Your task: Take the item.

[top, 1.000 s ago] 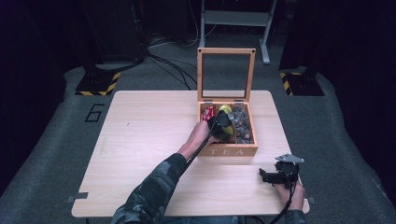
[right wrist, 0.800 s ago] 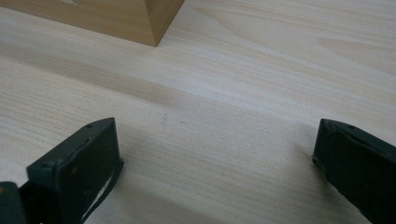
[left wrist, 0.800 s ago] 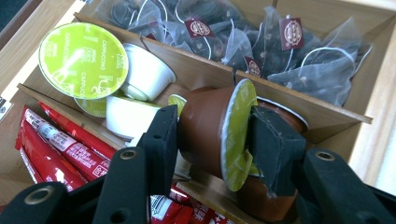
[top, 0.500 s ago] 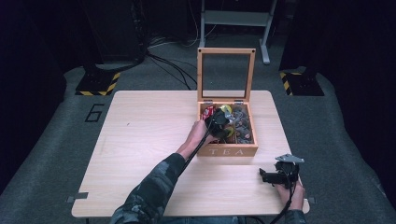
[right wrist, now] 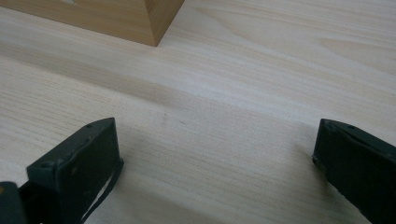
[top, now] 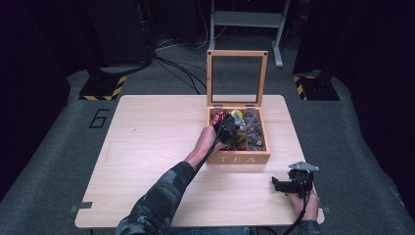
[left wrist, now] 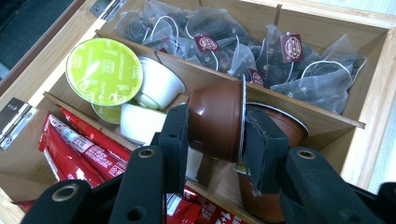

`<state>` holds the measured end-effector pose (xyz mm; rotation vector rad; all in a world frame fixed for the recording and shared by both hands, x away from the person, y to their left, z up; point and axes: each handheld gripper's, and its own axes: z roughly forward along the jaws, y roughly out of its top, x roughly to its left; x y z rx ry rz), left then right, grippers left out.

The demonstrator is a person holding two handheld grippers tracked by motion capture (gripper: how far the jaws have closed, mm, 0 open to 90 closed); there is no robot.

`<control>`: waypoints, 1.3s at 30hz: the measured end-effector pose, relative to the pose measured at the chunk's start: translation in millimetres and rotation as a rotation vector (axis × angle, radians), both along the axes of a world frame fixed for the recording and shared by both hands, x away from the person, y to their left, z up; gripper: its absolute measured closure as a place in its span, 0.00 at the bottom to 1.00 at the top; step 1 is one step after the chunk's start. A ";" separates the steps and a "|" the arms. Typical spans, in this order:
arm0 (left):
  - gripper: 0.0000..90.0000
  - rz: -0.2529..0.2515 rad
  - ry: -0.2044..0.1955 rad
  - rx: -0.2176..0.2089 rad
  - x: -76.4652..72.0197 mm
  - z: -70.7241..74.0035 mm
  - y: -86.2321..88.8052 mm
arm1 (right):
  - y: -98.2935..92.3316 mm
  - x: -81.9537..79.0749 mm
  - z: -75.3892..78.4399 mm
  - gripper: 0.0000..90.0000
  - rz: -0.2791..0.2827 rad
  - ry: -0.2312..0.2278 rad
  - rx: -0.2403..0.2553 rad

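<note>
We have a brown capsule [left wrist: 217,119] clamped on its side between the jaws of our left gripper [left wrist: 215,140], one pad on its base, the other against its foil rim. The jaws have just been closing, and now they press it firmly. It sits at the centre of the left gripper view, over a second brown capsule [left wrist: 275,140] lying low in the same compartment. Up and to the left, a green-lidded capsule [left wrist: 103,71] leans on white ones. Red sachets [left wrist: 79,154] fill the lower left compartment; tea bags [left wrist: 261,60] crowd the top. All of it lies in the tea box [top: 243,158], centre of the high view, its lid upright. At lower right our right gripper [top: 280,184] hovers just over the table [top: 147,137], jaws wide with bare wood between them.
</note>
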<state>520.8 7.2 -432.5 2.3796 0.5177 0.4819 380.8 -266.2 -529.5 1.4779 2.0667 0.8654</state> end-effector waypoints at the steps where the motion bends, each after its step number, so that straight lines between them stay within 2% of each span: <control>1: 0.70 0.001 -0.001 -0.001 0.1 -0.1 0.3 | 0.0 0.0 0.0 0.00 -0.001 0.000 -0.001; 6: 0.69 -0.005 -0.003 -0.007 1.3 -0.5 0.8 | 0.0 0.0 0.0 0.00 -0.001 0.000 -0.001; 8: 0.67 0.001 -0.006 0.003 1.9 -1.5 0.3 | 0.1 0.0 0.0 0.00 -0.001 0.000 0.000; 10: 0.65 0.017 -0.009 0.010 3.9 -4.3 -0.8 | 0.0 0.0 0.0 0.00 -0.001 0.000 -0.001; 14: 0.58 0.047 0.013 0.004 10.4 -8.5 -1.3 | -0.1 0.0 -0.1 0.00 0.001 -0.001 -0.002; 19: 0.51 0.066 0.013 0.049 13.9 -11.8 -7.9 | 0.0 0.0 0.0 0.00 0.000 0.000 -0.001; 24: 0.48 0.100 -0.006 0.069 19.2 -14.4 -13.0 | 0.5 0.1 0.0 0.00 -0.007 -0.001 0.005; 26: 0.47 0.117 0.002 0.074 21.8 -16.2 -13.8 | 0.5 0.2 -0.1 0.00 -0.007 -0.002 0.003; 31: 0.47 0.135 -0.005 0.093 24.5 -15.3 -16.8 | 0.4 0.2 -0.2 0.00 -0.006 -0.003 0.002; 33: 0.49 0.141 -0.006 0.068 23.9 -13.6 -16.0 | 0.4 0.3 -0.1 0.00 -0.006 -0.003 0.003; 35: 0.56 0.138 -0.008 0.035 22.2 -9.4 -14.2 | 0.4 0.2 -0.2 0.00 -0.006 -0.003 0.002; 36: 0.60 0.135 -0.009 0.033 21.1 -8.0 -14.4 | 0.5 0.2 -0.1 0.00 -0.007 -0.002 0.004; 39: 0.62 0.121 -0.016 0.042 18.9 -6.6 -13.3 | 0.5 0.1 -0.1 0.00 -0.008 -0.001 0.005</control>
